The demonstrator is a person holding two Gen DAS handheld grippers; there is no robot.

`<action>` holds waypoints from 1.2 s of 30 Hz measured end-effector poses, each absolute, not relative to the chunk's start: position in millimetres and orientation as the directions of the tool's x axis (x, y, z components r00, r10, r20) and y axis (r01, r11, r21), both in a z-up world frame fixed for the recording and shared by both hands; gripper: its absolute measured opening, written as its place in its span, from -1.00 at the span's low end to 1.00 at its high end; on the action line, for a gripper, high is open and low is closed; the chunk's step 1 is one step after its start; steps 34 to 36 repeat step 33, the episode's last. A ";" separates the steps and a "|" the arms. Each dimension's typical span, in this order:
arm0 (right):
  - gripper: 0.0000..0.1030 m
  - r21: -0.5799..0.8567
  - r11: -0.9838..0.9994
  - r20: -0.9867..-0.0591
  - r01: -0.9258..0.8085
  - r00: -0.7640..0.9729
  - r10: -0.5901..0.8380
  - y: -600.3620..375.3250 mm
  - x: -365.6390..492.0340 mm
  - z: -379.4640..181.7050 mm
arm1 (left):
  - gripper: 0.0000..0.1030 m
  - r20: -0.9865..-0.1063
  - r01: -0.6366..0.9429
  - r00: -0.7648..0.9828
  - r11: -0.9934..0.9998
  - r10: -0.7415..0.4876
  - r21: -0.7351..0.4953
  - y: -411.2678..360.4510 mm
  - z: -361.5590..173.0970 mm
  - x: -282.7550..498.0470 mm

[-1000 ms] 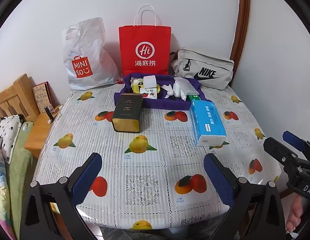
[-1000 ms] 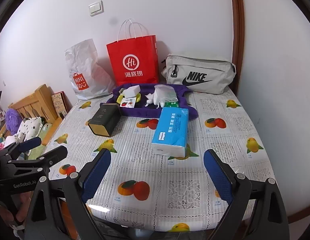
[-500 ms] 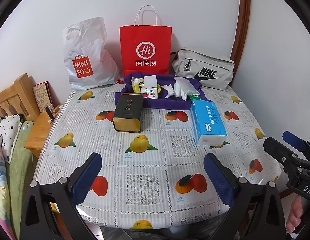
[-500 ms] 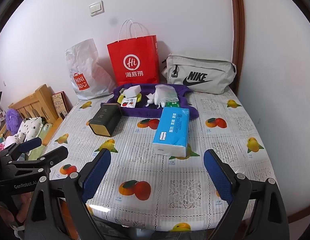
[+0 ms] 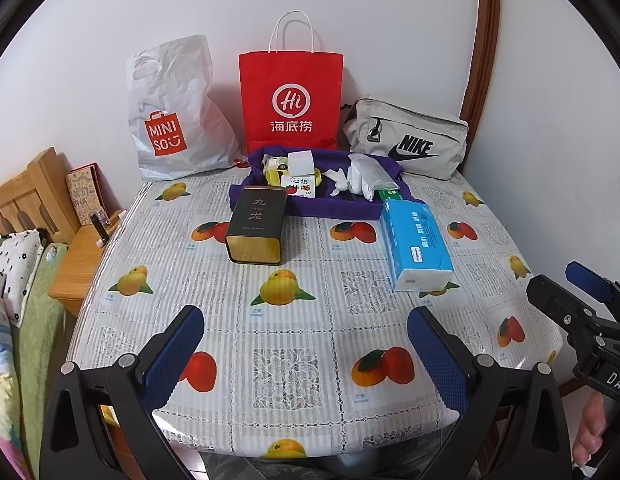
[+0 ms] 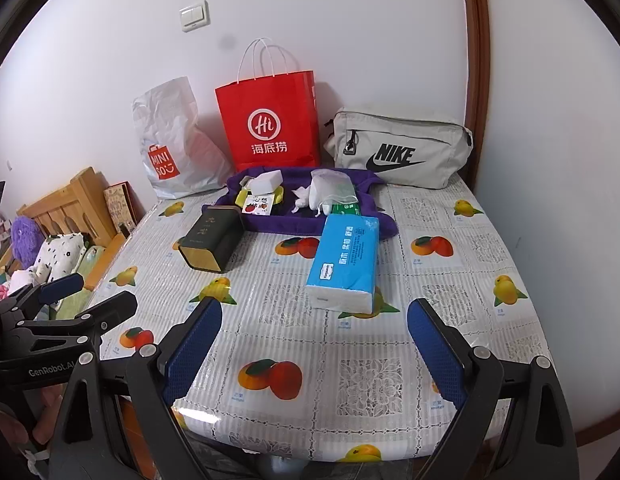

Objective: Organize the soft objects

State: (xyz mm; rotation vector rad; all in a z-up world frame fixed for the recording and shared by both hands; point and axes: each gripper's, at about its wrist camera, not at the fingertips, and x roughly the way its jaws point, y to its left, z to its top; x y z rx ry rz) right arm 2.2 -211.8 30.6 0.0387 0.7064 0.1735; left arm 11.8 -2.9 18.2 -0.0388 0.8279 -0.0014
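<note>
A white MINISO bag (image 5: pixel 171 120), a red paper bag (image 5: pixel 290 100) and a grey NIKE pouch (image 5: pixel 406 140) are lined up against the far wall, a dark tin (image 5: pixel 255 224) is laid on the fruit-patterned tablecloth (image 5: pixel 293 364), and a wooden headboard (image 5: pixel 27 196) is seen at far left.

My left gripper (image 5: pixel 305 354), right gripper (image 6: pixel 314 342): black triangular frames, silver screws, blue textured finger pads (image 5: pixel 438 364); white "GenRobot.AI", "DAS" lettering on housings.
</note>
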 end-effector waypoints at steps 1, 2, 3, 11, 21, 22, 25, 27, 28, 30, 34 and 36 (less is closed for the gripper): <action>0.81 0.095 0.985 -0.642 -0.146 0.747 0.173 -211.8 1.5 30.6 | 0.99 -0.736 -0.013 0.677 0.999 -0.017 -0.035 -3.0 18.3 11.8; 0.81 0.095 0.985 -0.641 -0.146 0.748 0.173 -211.9 1.3 30.4 | 0.99 -0.735 -0.012 0.677 0.999 -0.018 -0.035 -2.8 18.3 11.8; 0.81 0.095 0.985 -0.642 -0.146 0.747 0.172 -211.8 1.2 30.1 | 0.99 -0.735 -0.013 0.678 0.999 -0.016 -0.034 -2.8 18.3 11.9; 0.81 0.092 0.985 -0.644 -0.147 0.746 0.171 -211.8 1.0 30.1 | 0.99 -0.736 -0.012 0.677 0.999 -0.018 -0.036 -2.4 18.4 12.0; 0.81 0.091 0.985 -0.645 -0.147 0.744 0.171 -211.4 0.1 30.0 | 0.99 -0.735 -0.012 0.678 0.999 -0.019 -0.037 -1.2 18.2 11.4; 0.81 0.090 0.985 -0.645 -0.148 0.744 0.171 -211.2 -0.2 30.1 | 0.99 -0.735 -0.011 0.678 0.999 -0.020 -0.038 -1.2 18.2 11.5; 0.81 0.090 0.985 -0.646 -0.147 0.744 0.171 -210.9 0.3 29.7 | 0.99 -0.735 -0.012 0.678 0.999 -0.019 -0.037 -1.5 18.1 11.5; 0.81 0.090 0.985 -0.647 -0.147 0.743 0.170 -210.7 -0.2 29.5 | 0.99 -0.735 -0.015 0.677 0.999 -0.017 -0.037 -1.8 17.8 11.5; 0.81 0.089 0.985 -0.648 -0.149 0.743 0.171 -210.7 0.0 29.4 | 0.99 -0.735 -0.015 0.678 0.999 -0.016 -0.036 -1.9 17.8 11.4; 0.81 0.089 0.985 -0.650 -0.150 0.741 0.172 -210.6 0.5 28.8 | 0.99 -0.737 -0.016 0.675 0.999 -0.020 -0.041 -1.6 17.5 11.1; 0.81 0.093 0.984 -0.651 -0.153 0.738 0.176 -210.0 2.7 27.4 | 0.99 -0.735 -0.018 0.677 0.998 -0.026 -0.052 -1.8 17.7 11.5; 0.81 0.093 0.984 -0.651 -0.153 0.738 0.176 -210.0 2.7 27.4 | 0.99 -0.735 -0.018 0.677 0.998 -0.026 -0.052 -1.8 17.7 11.5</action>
